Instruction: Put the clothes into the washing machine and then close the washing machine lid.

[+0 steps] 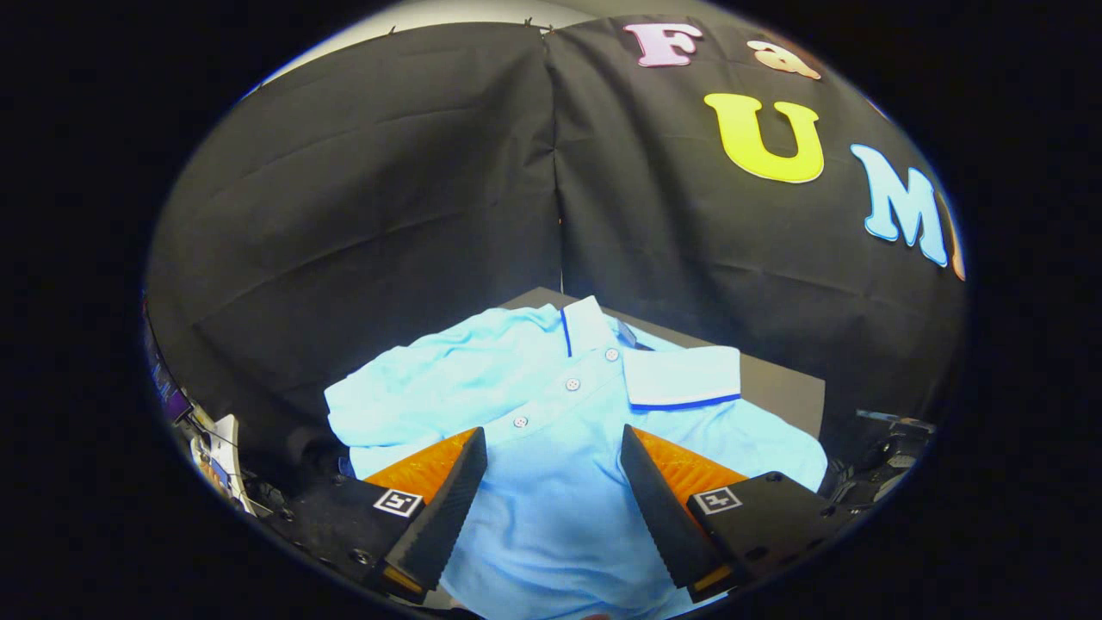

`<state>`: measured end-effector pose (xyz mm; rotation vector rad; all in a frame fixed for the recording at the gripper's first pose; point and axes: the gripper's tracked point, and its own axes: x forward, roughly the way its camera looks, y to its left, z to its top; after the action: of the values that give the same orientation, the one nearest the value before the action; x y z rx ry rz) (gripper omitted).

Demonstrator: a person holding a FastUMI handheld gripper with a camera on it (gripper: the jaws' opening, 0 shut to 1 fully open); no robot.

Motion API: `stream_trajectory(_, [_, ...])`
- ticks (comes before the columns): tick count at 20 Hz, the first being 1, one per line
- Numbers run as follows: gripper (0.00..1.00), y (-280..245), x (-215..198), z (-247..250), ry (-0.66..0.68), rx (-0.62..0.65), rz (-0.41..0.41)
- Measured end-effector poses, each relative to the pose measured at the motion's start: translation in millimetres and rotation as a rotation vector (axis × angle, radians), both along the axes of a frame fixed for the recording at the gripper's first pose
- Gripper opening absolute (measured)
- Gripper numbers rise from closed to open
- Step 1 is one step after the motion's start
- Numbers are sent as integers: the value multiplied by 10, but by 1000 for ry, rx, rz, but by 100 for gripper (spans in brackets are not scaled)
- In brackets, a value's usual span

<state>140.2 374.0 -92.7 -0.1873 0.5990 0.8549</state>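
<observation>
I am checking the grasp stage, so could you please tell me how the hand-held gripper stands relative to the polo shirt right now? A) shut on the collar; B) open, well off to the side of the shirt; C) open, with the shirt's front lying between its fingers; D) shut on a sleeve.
C: the hand-held gripper is open, its fingers spread apart over the front of the light blue polo shirt, below the buttons.

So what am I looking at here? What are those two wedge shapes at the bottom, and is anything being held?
Those wedges are the two fingers of a handheld gripper; a person carries it, no robot arm. The camera rides on the gripper, looking forward along the fingers. They stand apart, open, holding nothing. Between and beyond them lies a light blue polo shirt with a white collar and buttons, spread on a dark table. Black cloth behind is the booth's wall.
</observation>
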Motion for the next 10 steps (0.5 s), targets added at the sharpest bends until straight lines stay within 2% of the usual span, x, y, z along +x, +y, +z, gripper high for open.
stream_trajectory(3, [98,1,-9,-99,-20,-98,13])
stream_trajectory(5, [99,-3,-5,-89,-5,-121,16])
stream_trajectory(7, [89,21,-17,-74,15,-124,7])
stream_trajectory(8, [76,97,-76,-96,8,-120,34])
stream_trajectory(10, [42,242,-144,-122,1,-90,50])
